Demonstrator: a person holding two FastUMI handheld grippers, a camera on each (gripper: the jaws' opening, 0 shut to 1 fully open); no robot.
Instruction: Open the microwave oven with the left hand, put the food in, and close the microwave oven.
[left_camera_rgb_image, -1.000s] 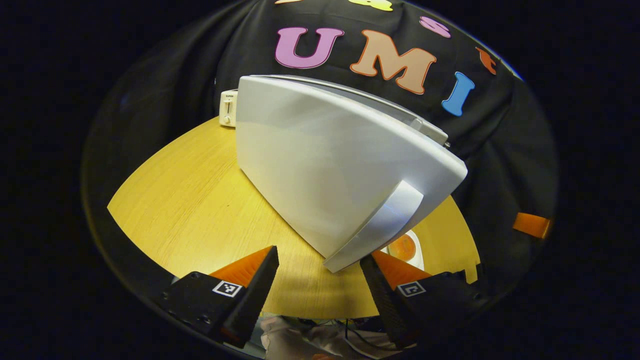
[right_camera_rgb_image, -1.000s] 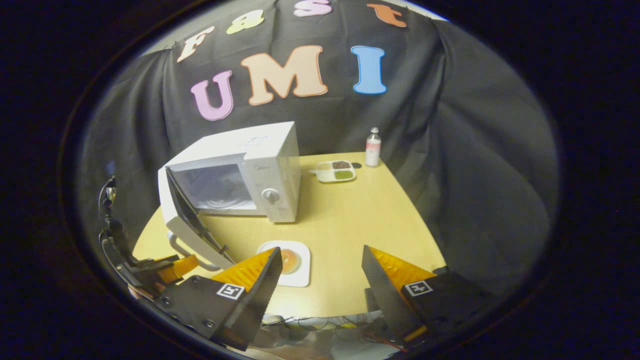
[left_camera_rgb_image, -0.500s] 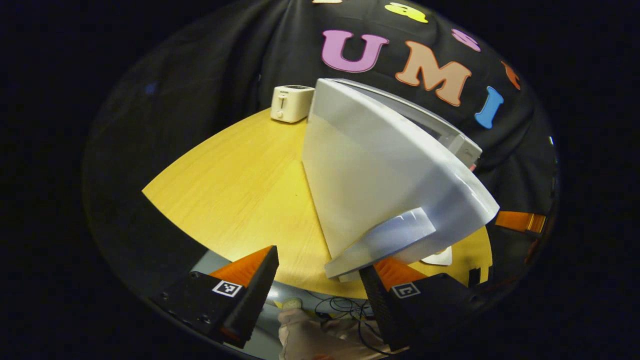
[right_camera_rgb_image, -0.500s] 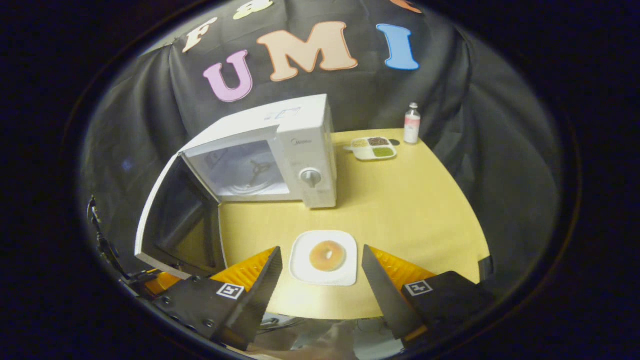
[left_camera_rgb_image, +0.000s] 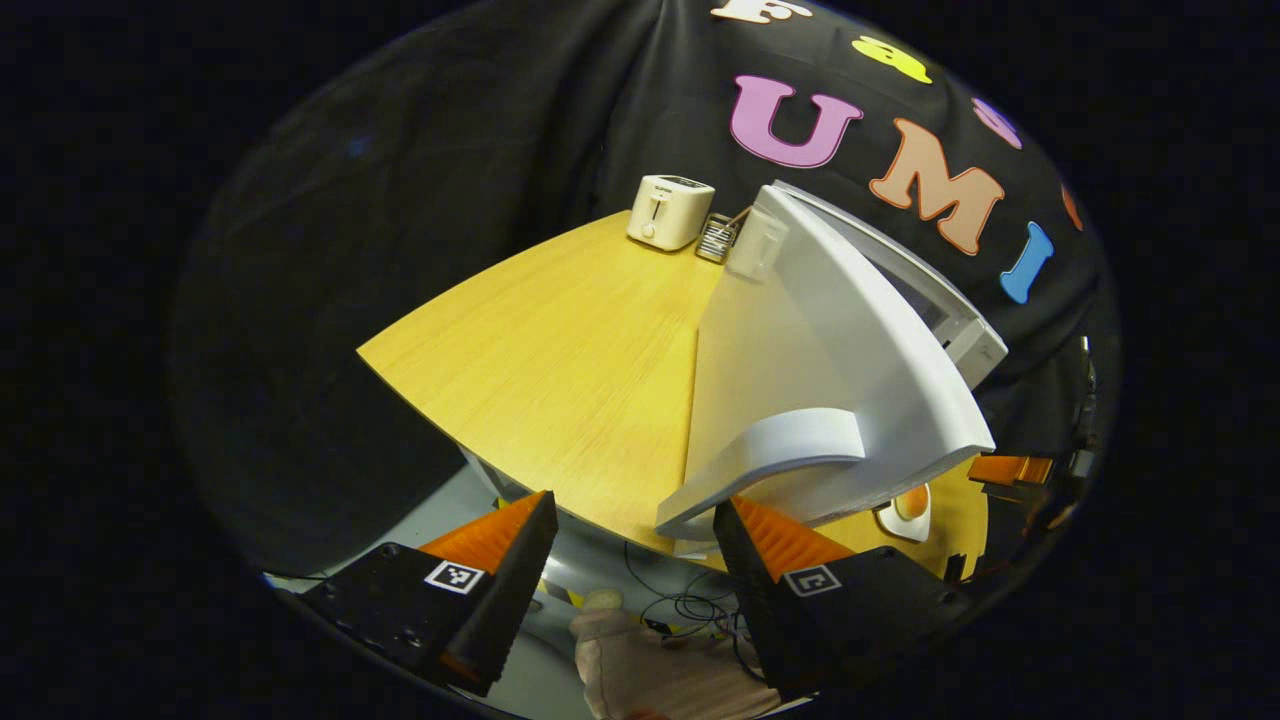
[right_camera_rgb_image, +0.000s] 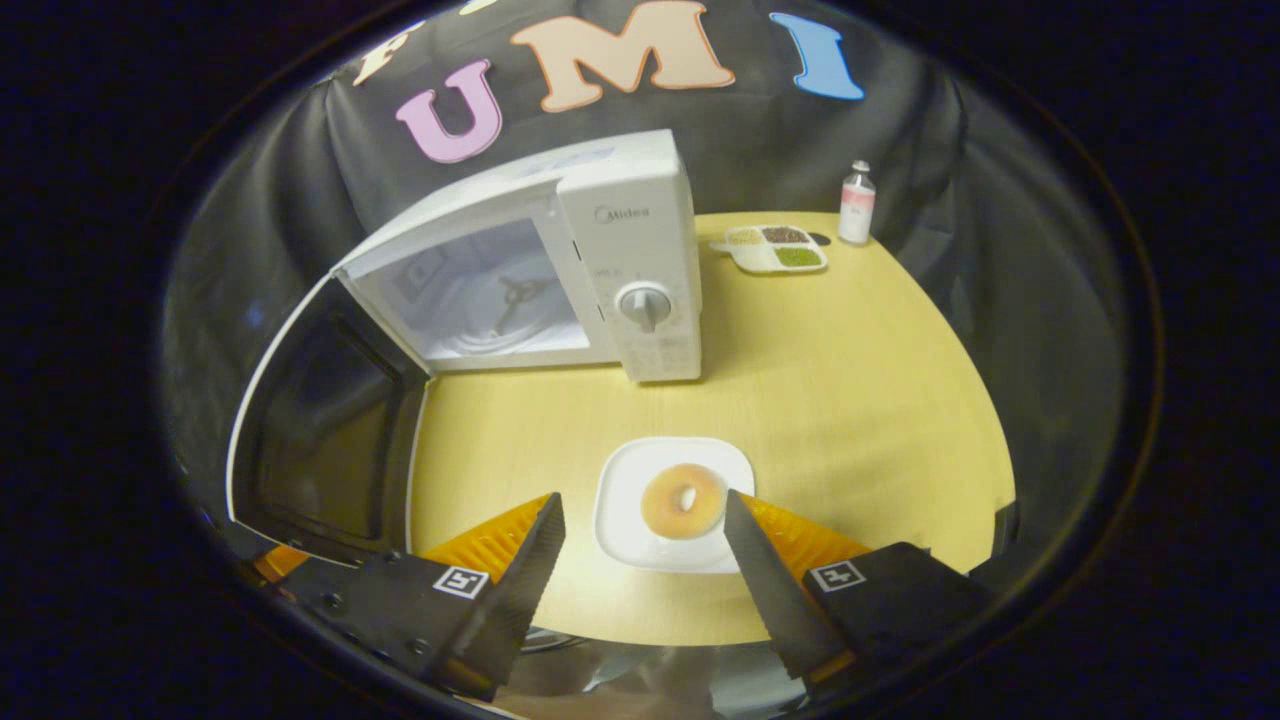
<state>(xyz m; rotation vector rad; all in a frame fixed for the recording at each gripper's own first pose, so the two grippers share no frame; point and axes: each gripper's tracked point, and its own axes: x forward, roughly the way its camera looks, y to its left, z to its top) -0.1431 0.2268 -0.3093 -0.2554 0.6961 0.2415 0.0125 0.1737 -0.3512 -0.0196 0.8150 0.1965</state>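
The white microwave (right_camera_rgb_image: 640, 250) stands at the back of the yellow table (right_camera_rgb_image: 850, 400) with its door (right_camera_rgb_image: 320, 420) swung wide to the left, showing the lit cavity (right_camera_rgb_image: 490, 305). In the left gripper view the door's white outer face (left_camera_rgb_image: 800, 340) and curved handle (left_camera_rgb_image: 770, 460) are close. My left gripper (left_camera_rgb_image: 630, 520) is open, and the handle's lower end lies just inside its right finger. A doughnut (right_camera_rgb_image: 683, 500) lies on a white square plate (right_camera_rgb_image: 675, 450) in front of the microwave. My right gripper (right_camera_rgb_image: 640, 510) is open just above the plate's near side, the doughnut beside its right finger.
A cream toaster (left_camera_rgb_image: 668, 210) and a small metal rack (left_camera_rgb_image: 715, 237) stand at the table's far corner behind the door. A compartment tray (right_camera_rgb_image: 775, 250) and a small bottle (right_camera_rgb_image: 857, 190) sit right of the microwave. Cables and a hand lie below the table's front edge.
The door has swung from partly open to wide open as my left gripper drew outward with the handle. My right gripper has moved forward and down over the plate.
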